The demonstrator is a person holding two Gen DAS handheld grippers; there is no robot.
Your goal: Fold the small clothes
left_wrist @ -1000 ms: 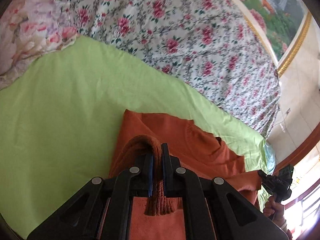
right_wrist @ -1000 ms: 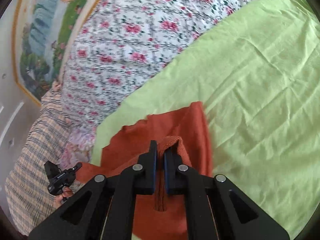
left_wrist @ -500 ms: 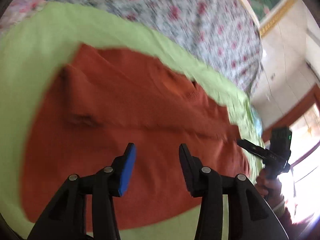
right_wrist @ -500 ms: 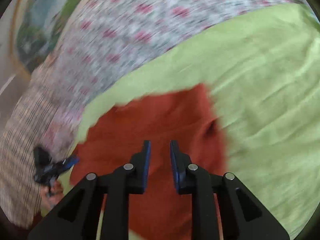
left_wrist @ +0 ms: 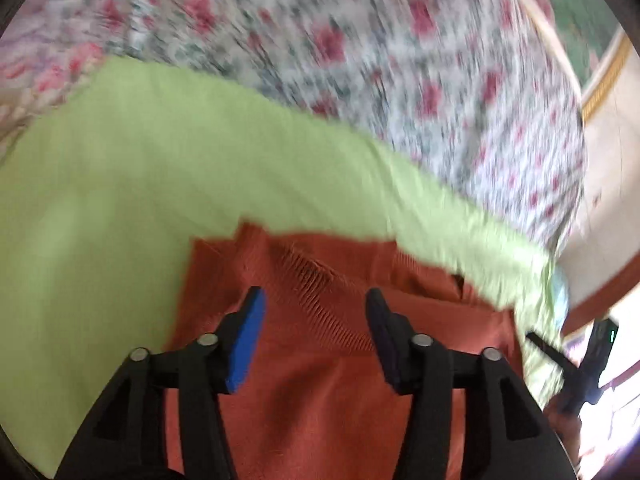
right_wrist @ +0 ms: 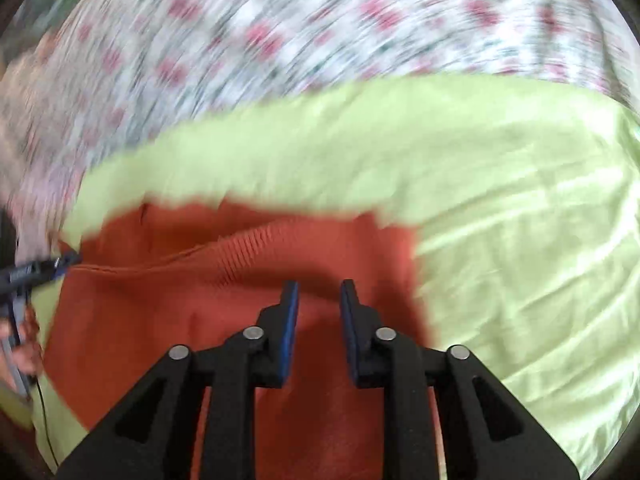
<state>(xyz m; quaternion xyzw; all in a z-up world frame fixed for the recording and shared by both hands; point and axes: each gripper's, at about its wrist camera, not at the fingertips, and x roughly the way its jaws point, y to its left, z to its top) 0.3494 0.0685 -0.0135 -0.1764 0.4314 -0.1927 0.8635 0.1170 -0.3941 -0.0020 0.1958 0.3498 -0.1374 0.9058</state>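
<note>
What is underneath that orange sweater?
The orange sweater lies on a light green sheet, which shows all round its edges. Beyond that comes a flowered bedcover. What lies directly beneath the sweater's middle is covered, so I cannot say.

Floral bedspread (left_wrist: 400, 80) motion-blurred; orange sweater (right_wrist: 200, 320) cut off by bottom edge

The rust-orange knitted sweater (left_wrist: 320, 380) is soft, matt wool-like cloth, with a ribbed band (left_wrist: 320, 300) running across it in raised ridges. Under it, the lime-green cotton sheet (right_wrist: 520, 240) looks thin, smooth and lightly creased, faintly bright where light falls. Farther off, the white rose-printed bedcover (left_wrist: 400, 60) is matt woven cloth. The black gripper fingers (right_wrist: 400, 360) are matt hard plastic with shiny metal pins (right_wrist: 386, 334) and blue rubbery pads (left_wrist: 246, 344).
</note>
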